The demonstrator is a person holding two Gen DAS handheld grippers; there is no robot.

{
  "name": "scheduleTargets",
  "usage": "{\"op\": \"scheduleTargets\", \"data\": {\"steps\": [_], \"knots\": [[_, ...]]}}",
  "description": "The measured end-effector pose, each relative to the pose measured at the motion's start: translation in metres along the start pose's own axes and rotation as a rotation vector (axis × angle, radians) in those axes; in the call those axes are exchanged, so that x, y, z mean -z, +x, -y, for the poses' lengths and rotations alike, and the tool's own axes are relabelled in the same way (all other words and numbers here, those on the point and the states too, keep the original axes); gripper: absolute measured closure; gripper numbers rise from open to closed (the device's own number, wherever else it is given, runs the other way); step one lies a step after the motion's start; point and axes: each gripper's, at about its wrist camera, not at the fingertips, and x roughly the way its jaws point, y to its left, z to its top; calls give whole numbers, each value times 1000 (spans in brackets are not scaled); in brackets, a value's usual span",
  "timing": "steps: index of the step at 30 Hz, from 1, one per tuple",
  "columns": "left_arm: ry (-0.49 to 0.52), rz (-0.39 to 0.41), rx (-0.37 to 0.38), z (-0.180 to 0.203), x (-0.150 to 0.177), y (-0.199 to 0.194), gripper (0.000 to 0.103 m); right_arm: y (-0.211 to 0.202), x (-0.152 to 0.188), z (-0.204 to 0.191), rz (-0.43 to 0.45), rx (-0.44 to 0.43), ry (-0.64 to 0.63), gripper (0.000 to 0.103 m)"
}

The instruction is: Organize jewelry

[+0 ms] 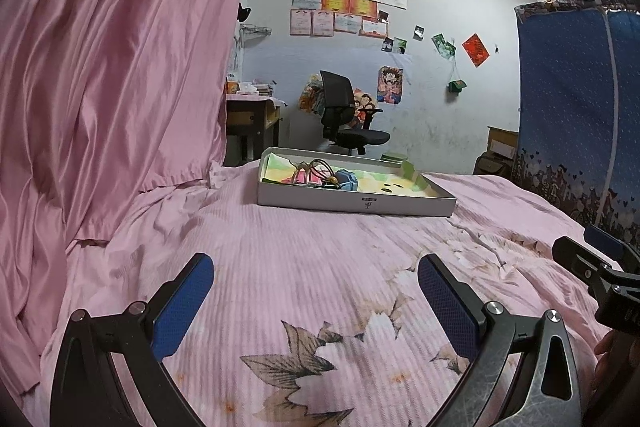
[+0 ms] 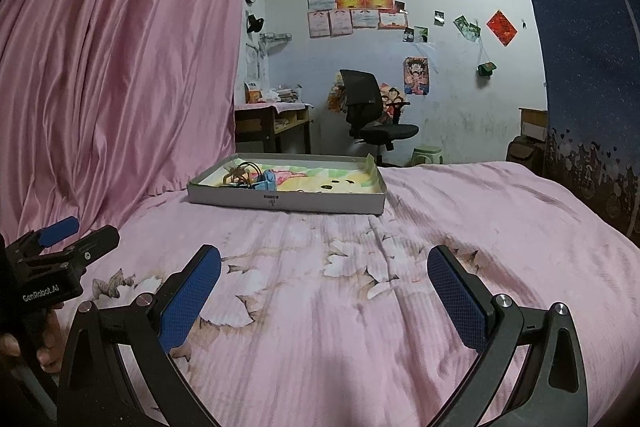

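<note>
- Both tongs gape empty: left tongs (image 1: 316, 291), right tongs (image 2: 324, 283).
- Jewelry (image 1: 316, 175) lies tangled in the tray (image 1: 356, 205) on the bed (image 1: 320, 247), at 12 o'clock.
- Best approach — low over the rim, one strand only.

Shallow tray (image 1: 352, 205) on pink bed (image 1: 320, 267)

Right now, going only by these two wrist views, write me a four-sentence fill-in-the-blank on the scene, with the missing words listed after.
1. The shallow grey tray rests on a bedspread whose colour is ____.
2. The jaws of the left gripper and the right gripper both stand ____.
3. The jewelry pile lies toward the tray's ____ end, as both views show.
4. Beyond the bed, beside the desk, stands a black office ____.

Missing words: pink; open; left; chair
</note>
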Motion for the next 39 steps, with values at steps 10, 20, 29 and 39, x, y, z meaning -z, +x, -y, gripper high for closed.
{"op": "scheduleTargets", "data": {"steps": [10,20,29,39], "knots": [[3,1,-1,0,1,-1,0,1,1,-2,-3,1,2,1],[3,3,0,0,1,-1,0,1,0,-2,-3,0,2,1],[6,6,-3,0,1,-1,0,1,1,-2,-3,0,2,1],[6,7,-3,0,2,-1,0,1,1,-2,-3,0,2,1]]}}
